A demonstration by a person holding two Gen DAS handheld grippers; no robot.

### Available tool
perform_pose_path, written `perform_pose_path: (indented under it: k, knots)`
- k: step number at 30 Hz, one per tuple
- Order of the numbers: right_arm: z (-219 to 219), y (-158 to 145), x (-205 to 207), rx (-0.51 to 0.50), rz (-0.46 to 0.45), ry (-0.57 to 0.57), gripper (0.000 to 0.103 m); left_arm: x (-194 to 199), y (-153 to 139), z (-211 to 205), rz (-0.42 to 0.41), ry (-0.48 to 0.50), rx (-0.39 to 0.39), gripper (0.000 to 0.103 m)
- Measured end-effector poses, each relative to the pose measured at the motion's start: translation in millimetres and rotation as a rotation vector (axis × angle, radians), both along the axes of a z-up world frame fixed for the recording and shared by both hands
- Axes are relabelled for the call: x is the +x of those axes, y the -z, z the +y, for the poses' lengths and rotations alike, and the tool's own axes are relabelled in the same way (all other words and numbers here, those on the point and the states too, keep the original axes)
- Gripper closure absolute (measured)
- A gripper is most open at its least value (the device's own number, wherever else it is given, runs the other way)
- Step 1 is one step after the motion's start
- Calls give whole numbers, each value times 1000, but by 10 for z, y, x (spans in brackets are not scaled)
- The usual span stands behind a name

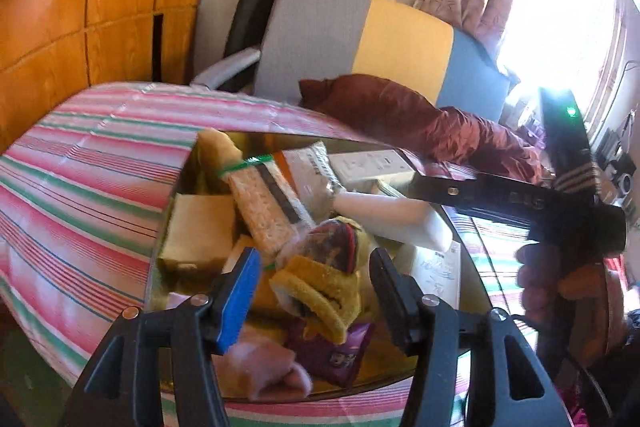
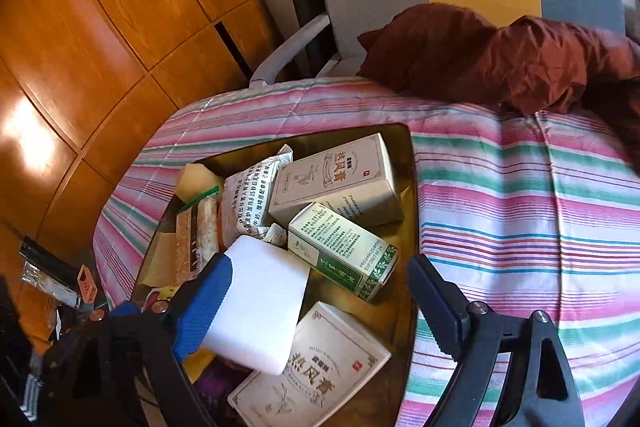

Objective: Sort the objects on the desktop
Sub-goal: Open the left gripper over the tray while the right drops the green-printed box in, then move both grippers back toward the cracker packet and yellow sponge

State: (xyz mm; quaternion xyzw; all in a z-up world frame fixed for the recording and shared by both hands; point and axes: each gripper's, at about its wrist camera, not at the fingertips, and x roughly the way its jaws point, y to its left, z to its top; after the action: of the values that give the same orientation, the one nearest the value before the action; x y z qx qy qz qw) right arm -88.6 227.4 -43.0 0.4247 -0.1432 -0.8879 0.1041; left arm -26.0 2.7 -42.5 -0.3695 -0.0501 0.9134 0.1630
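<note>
Hanging over a gold tray (image 1: 168, 203) heaped with packets and boxes, the left gripper (image 1: 316, 291) has its jaws partly open around a mustard-yellow folded cloth (image 1: 320, 291), which sits between the fingers on top of the pile; neither pad clearly presses on it. Beside the cloth lie a purple snack packet (image 1: 340, 355), a cellophane-wrapped cracker bar (image 1: 264, 211) tied with a green twist and a pale cardboard box (image 1: 200, 231). The right gripper (image 2: 320, 303) stands wide open over the same tray (image 2: 408, 163), its blue-padded finger (image 2: 204, 303) against a white foam block (image 2: 260, 303) while the other finger stays clear of it. Near the block lie a green-and-white medicine box (image 2: 344, 251), two cream boxes with Chinese lettering (image 2: 340, 179) and a printed foil packet (image 2: 248, 199). The tray rests on a striped pink and green bedspread (image 2: 520, 211), with a crumpled maroon cloth (image 2: 500, 63) beyond.
</note>
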Motion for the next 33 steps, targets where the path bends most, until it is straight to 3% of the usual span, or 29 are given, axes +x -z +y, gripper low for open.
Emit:
perform_pose_path:
  k: [3,6,10,13,18,33]
  knots:
    - [-7,-60,105,9,24,-2,14,-76,120,29,-47,-18,-68,53]
    - [-61,-92,250,46,44,-30,14,-203,253,31,-97,-34,-65,52]
    - [-131,5,303,94,14,-42,14,-338,303,140,-102,-32,-99,51]
    - [-132,86,306,91,-17,-37,14,-332,273,159,-103,-29,-79,51]
    - [-122,24,437,93,9,-38,14,-236,240,117,-107,-33,-43,50]
    - [56,-70,798,87,39,-2,14,54,-145,305,-6,10,-95,46]
